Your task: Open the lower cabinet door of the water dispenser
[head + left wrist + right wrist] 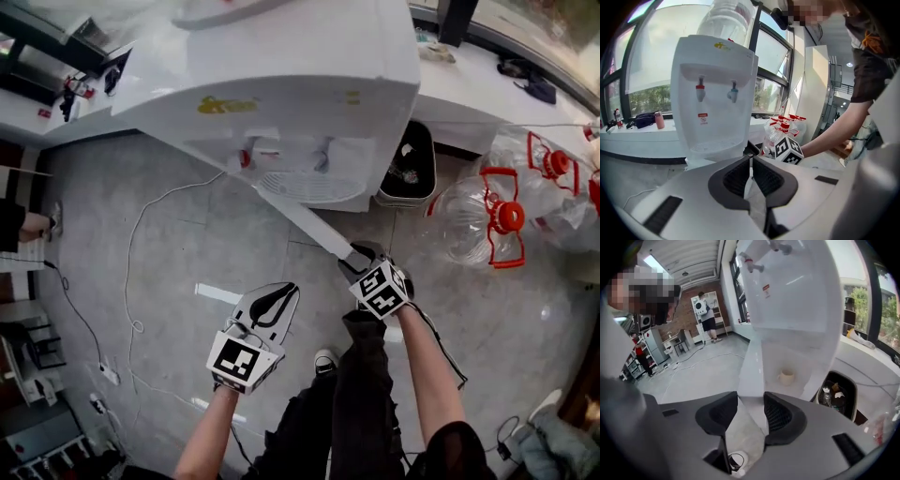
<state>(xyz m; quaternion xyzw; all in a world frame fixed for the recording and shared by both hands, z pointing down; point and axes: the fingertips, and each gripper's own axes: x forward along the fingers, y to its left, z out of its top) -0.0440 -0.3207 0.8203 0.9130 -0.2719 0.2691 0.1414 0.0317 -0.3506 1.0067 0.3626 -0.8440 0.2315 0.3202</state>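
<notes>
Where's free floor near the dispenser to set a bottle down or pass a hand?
Bare grey floor lies between the white water dispenser, the thin white cable and the left gripper. The right side is crowded: black bin, clear bottles with red handles. The open white cabinet door, gripped by the right gripper, splits the two.

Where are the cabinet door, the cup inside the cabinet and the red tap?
cabinet door (753, 371), right gripper view, on its narrow free edge.
cup (786, 377), right gripper view, on its side wall.
red tap (700, 86), left gripper view, on its red lever.
</notes>
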